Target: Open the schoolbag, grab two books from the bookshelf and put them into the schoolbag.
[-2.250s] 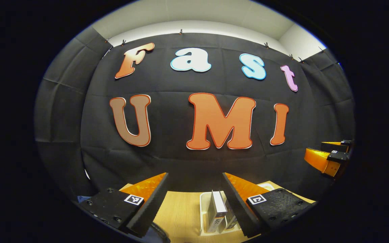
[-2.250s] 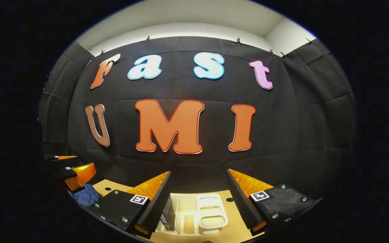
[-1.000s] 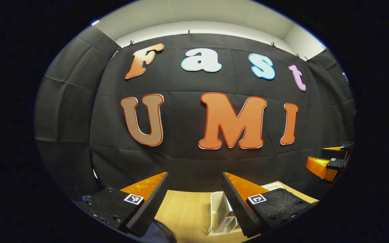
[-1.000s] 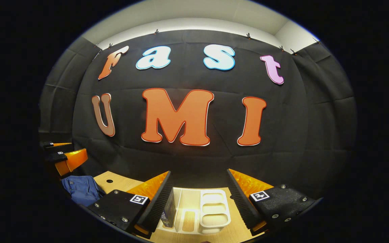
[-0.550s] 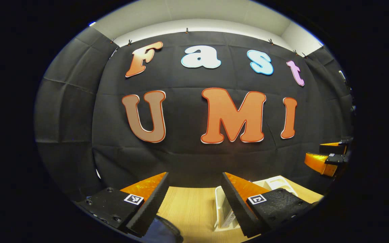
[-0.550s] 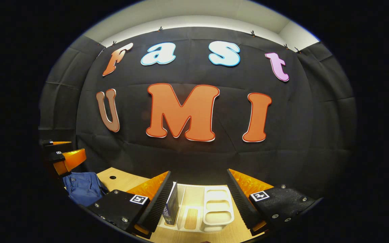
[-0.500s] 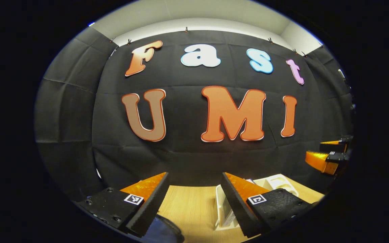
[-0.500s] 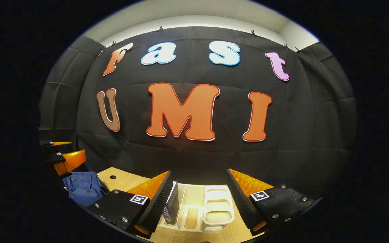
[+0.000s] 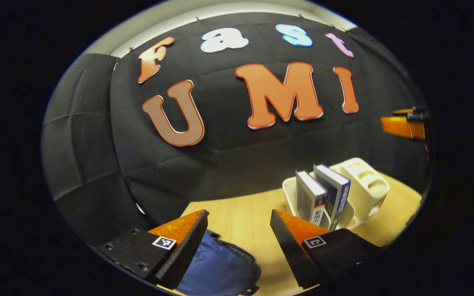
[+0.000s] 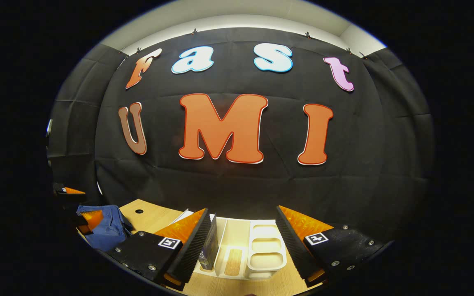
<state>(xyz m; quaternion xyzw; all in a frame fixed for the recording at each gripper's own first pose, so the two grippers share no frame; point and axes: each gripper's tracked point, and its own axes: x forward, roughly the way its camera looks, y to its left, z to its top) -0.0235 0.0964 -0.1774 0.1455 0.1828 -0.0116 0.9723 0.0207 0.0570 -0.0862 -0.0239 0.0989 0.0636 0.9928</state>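
- My left hand-held gripper (image 9: 238,222) is released, its fingers spread wide with nothing between them but air; it hangs tilted above the wooden desk (image 9: 241,213).
- Just below and ahead of its left finger, in the left gripper view, lies the blue schoolbag (image 9: 216,267) on the desk (I see a rounded end with a dark edge; whether it is open I cannot tell).
- To the right of that stands the white bookshelf (image 9: 364,193), a small plastic rack on the desk, with two books (image 9: 321,195) upright side by side in its nearer slot, spines toward me and leaning a little.
- At the far right edge of the left gripper view my other tool shows, held higher than the bookshelf.
- My right hand-held gripper (image 10: 243,240) is also released, fingers well apart, hovering above the bookshelf (image 10: 261,250) (looking down into its compartments).
- One dark book (image 10: 211,244) stands upright just beside the inner face of its left finger; touching or not, I cannot tell.
- In the right gripper view the schoolbag (image 10: 107,230) lies at the far left on the desk (image 10: 150,216), well apart from the bookshelf, with the left tool above it.
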